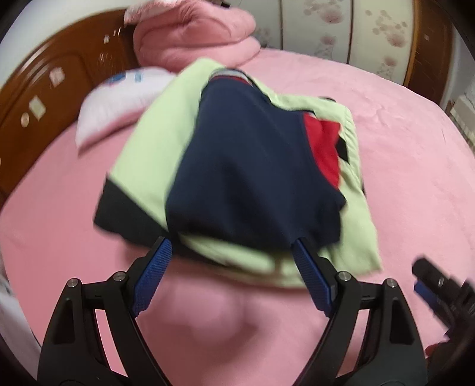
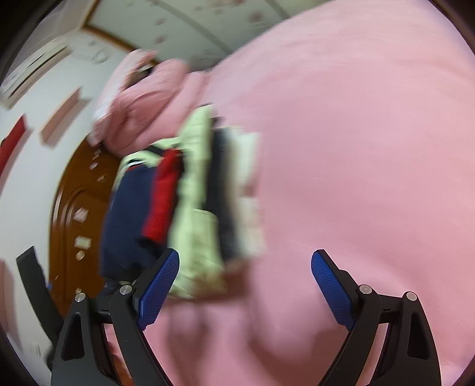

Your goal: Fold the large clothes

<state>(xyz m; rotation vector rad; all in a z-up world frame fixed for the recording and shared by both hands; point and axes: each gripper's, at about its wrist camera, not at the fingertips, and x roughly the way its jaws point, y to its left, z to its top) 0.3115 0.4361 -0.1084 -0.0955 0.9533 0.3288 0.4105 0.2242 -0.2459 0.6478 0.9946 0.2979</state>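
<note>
A folded pile of clothes (image 1: 237, 166) lies on the pink bed sheet (image 1: 409, 178): a navy garment with a red panel (image 1: 323, 148) on top of a light green one (image 1: 139, 154). My left gripper (image 1: 231, 242) is open, its blue pads at the pile's near edge, one on each side of the navy fold, not pressing it. The right gripper (image 1: 430, 285) shows blurred at the lower right. In the right wrist view the pile (image 2: 190, 202) is to the left, and my right gripper (image 2: 246, 254) stands open over the bare sheet (image 2: 356, 148), its left finger beside the pile's corner.
A bundled pink quilt (image 1: 193, 35) lies behind the pile, with a pale pillow (image 1: 118, 101) to its left. The brown wooden headboard (image 1: 44, 89) bounds the bed on the left, and a flowered panel (image 1: 341, 26) runs along the back. Both views are motion-blurred.
</note>
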